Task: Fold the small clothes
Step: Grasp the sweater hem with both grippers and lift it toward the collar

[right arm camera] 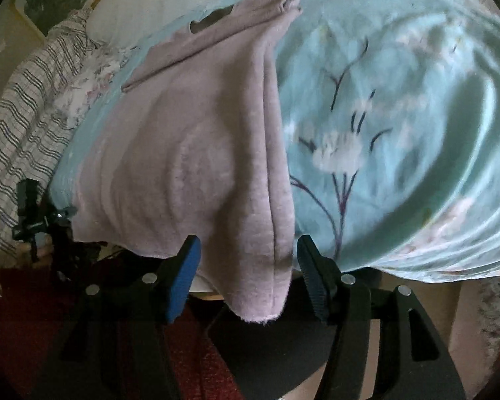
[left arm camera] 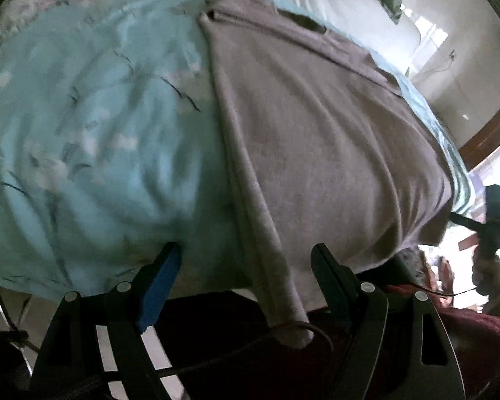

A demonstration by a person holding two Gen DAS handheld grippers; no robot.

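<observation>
A mauve-grey garment (left arm camera: 316, 133) lies flat on the light blue floral bedspread (left arm camera: 83, 133), its near hem hanging over the bed's front edge. My left gripper (left arm camera: 246, 256) is open, its jaws standing either side of the garment's left hem corner, which droops between them. In the right wrist view the same garment (right arm camera: 200, 166) has its right side folded in along a crease. My right gripper (right arm camera: 248, 250) is open with the garment's right hem corner hanging between the jaws. Each gripper shows at the edge of the other's view, the right one (left arm camera: 493, 213) and the left one (right arm camera: 33, 213).
A white pillow (right arm camera: 156, 10) and a striped cloth (right arm camera: 26, 100) lie at the head of the bed. The bedspread (right arm camera: 400, 133) spreads wide to the right. Dark red fabric (left arm camera: 450, 333) lies below the bed edge. A white wall and wooden trim (left arm camera: 483, 133) stand beyond.
</observation>
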